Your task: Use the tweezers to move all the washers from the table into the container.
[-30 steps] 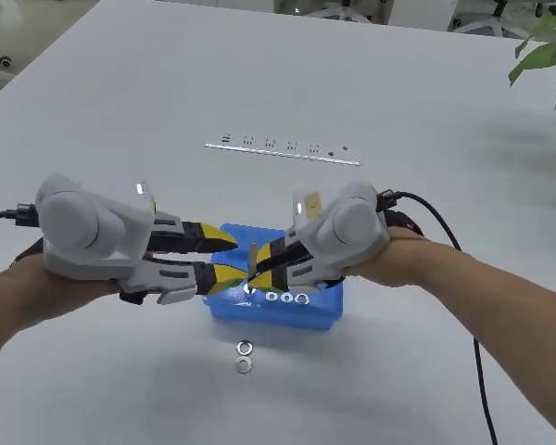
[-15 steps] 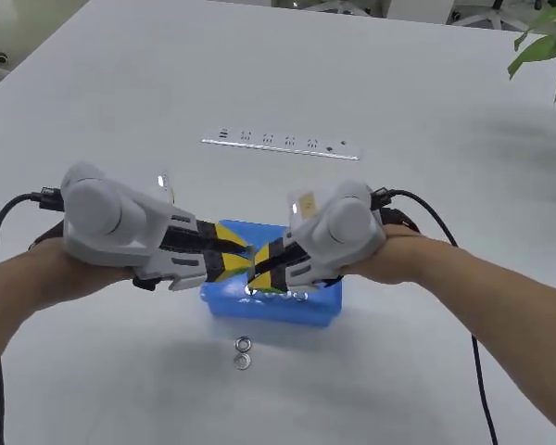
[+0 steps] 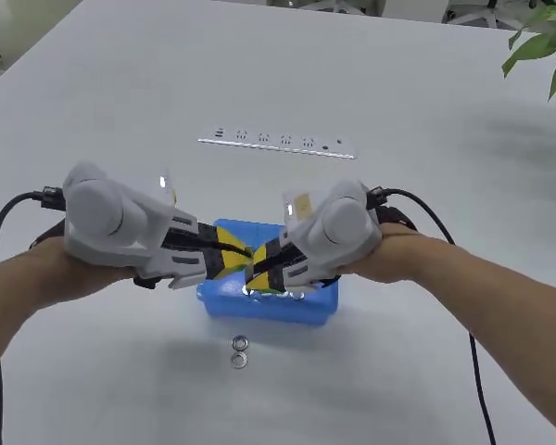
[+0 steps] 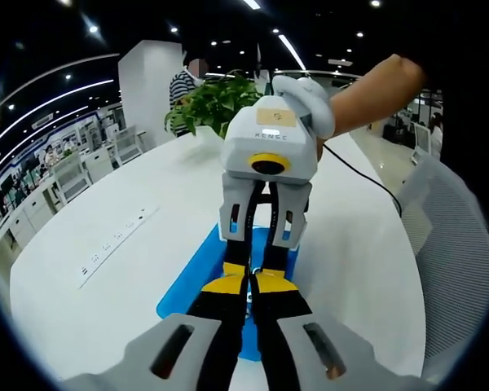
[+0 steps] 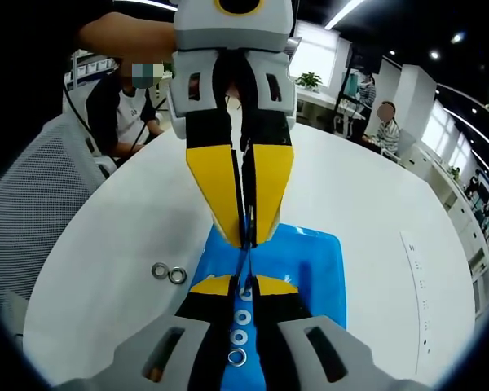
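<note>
Head view: left gripper [image 3: 244,255] and right gripper [image 3: 258,271] are met tip to tip over the blue container [image 3: 259,311]; two washers [image 3: 239,352] are seen on the surface [image 3: 398,111] beside it. Left gripper view: jaws are pressed together. Right gripper view: tweezers [image 5: 246,248] are clamped in the left jaws; the right jaws' hold cannot be told.

Surface [image 3: 398,111]: white, smooth, matt. Container [image 3: 278,313]: blue plastic, slight gloss. Washers [image 3: 239,352]: bare metal, bright. Tweezers [image 5: 245,248]: thin metal. Left gripper [image 3: 244,256] and right gripper [image 3: 253,276]: grey-white matt plastic shells; tongs black and yellow, smooth plastic.
</note>
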`<state>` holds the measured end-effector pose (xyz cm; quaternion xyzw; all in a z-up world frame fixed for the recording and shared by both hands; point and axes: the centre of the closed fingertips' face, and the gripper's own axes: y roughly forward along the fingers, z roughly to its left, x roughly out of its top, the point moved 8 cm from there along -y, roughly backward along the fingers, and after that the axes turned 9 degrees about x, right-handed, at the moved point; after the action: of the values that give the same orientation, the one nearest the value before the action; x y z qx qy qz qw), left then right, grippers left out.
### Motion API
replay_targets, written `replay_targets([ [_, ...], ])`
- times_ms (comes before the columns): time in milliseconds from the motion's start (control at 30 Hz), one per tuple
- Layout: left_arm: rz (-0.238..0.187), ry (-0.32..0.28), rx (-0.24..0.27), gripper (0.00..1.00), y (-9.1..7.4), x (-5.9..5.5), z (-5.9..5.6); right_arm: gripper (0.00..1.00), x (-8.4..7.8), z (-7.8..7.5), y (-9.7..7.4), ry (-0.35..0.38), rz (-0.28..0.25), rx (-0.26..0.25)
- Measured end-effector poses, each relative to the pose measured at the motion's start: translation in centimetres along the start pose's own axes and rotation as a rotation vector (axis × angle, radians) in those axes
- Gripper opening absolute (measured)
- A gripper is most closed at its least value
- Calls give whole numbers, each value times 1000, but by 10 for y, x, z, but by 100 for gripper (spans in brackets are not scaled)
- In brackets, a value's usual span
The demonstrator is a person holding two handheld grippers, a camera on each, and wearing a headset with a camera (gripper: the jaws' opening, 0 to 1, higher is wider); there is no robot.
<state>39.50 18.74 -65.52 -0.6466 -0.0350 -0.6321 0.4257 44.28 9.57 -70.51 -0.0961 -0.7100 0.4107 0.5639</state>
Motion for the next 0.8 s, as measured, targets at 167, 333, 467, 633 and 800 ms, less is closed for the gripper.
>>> replay_targets([
  [167, 0, -7, -2, 6, -1, 0, -1, 9, 0, 0, 0, -12, 7, 6],
  [333, 1, -23, -7, 8, 0, 1, -2, 9, 1, 0, 1, -7, 8, 6],
  [467, -3, -13, -5, 7, 2, 2, -2, 9, 1, 0, 2, -10, 9, 7],
  [633, -1, -1, -5, 6, 1, 2, -1, 10, 2, 0, 1, -12, 14, 5],
  [800, 2, -3, -10, 6, 1, 4, -1, 11, 3, 2, 1, -5, 10, 4],
])
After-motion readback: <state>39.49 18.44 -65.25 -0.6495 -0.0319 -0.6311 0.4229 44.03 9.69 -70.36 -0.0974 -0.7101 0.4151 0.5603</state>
